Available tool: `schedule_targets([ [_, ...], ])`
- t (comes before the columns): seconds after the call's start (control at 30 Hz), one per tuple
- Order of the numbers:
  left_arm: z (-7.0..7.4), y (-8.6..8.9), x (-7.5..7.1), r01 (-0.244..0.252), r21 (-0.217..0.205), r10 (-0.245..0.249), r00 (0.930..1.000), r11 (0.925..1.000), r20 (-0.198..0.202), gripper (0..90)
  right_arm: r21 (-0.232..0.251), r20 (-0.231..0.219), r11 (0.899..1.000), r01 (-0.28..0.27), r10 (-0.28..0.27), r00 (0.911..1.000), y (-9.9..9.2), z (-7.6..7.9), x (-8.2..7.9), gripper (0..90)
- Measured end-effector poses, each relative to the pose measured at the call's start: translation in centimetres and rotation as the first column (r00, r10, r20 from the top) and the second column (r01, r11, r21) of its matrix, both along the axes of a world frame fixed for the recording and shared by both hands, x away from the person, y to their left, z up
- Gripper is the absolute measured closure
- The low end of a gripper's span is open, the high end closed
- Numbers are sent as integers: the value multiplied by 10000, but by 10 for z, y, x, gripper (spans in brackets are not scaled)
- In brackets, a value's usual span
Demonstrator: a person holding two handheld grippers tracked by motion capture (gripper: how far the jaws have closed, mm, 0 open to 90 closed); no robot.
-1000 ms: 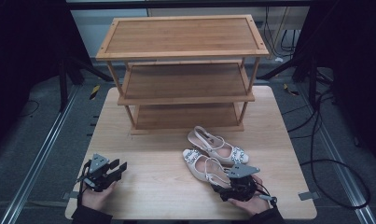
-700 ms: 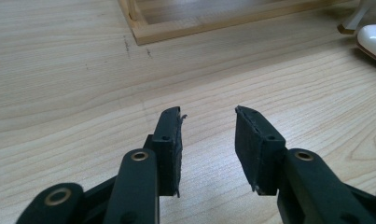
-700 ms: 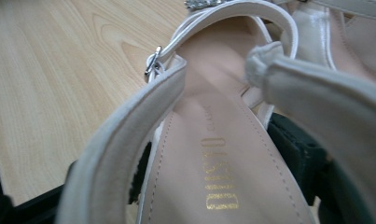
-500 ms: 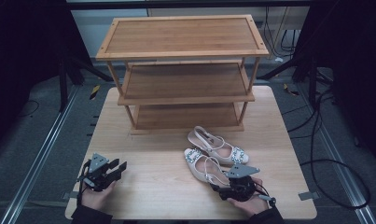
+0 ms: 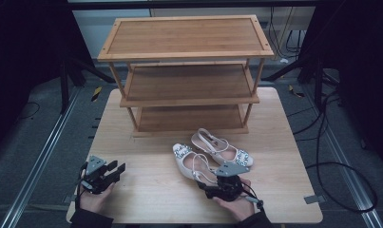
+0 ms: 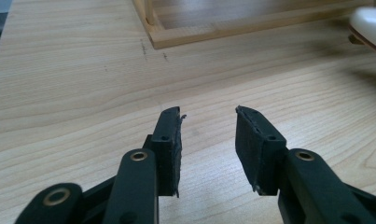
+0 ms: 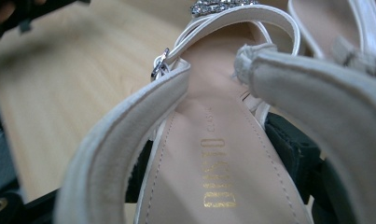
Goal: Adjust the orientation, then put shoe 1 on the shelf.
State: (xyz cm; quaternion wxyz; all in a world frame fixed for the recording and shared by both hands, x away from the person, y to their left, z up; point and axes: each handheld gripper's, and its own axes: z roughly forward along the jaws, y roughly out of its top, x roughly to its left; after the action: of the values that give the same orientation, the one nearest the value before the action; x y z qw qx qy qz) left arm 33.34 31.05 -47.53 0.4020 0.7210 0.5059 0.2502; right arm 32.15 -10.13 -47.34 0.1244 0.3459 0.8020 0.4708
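jaws of right gripper (image 5: 209,190) clamp the sandal (image 5: 191,164) heel.

Hidden and cropped parts

The near sandal's (image 7: 213,154) heel strap is blocking most of the right gripper's (image 5: 216,186) jaws; the other sandal (image 6: 370,25) is running off the left gripper view's edge.

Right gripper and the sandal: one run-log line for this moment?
right gripper: jaws just closed in, either side of near sandal heel | left gripper: open, empty | far sandal: on table | rack: empty
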Motion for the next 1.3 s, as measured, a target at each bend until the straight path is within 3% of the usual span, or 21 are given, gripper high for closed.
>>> schedule_targets([
  [0.13,-1,3,1,-270,90,270,9996,9996,3,550,431,129,9979,476,-482,9988,24,3,18,394],
  [0.3,-1,9,2,-579,97,578,9983,9983,60,511,284,386,9957,882,-893,9953,50,9,39,393],
  [0.43,1,11,2,-728,52,727,9973,9973,139,485,838,432,9859,1449,-1489,9879,66,11,59,393],
  [0.53,2,13,2,-820,53,819,9965,9966,170,464,770,384,9797,1849,-1883,9814,79,10,73,393],
  [0.87,1,14,5,-969,204,965,9951,9951,201,436,1141,422,9347,3365,-3430,9384,111,-2,121,392],
  [0.97,-1,15,7,-978,261,975,9951,9949,136,437,879,312,9219,3774,-3813,9239,119,-7,136,392],
  [1.07,-2,15,8,-1014,239,1012,9948,9946,110,437,734,614,9051,4188,-4233,9039,127,-7,146,391],
  [1.23,-2,16,9,-1016,243,1014,9948,9945,77,440,316,552,8942,4465,-4476,8925,138,-8,157,390],
  [1.3,-2,15,8,-1006,259,1003,9949,9946,93,441,407,250,8894,4553,-4565,8894,144,-10,160,389],
])
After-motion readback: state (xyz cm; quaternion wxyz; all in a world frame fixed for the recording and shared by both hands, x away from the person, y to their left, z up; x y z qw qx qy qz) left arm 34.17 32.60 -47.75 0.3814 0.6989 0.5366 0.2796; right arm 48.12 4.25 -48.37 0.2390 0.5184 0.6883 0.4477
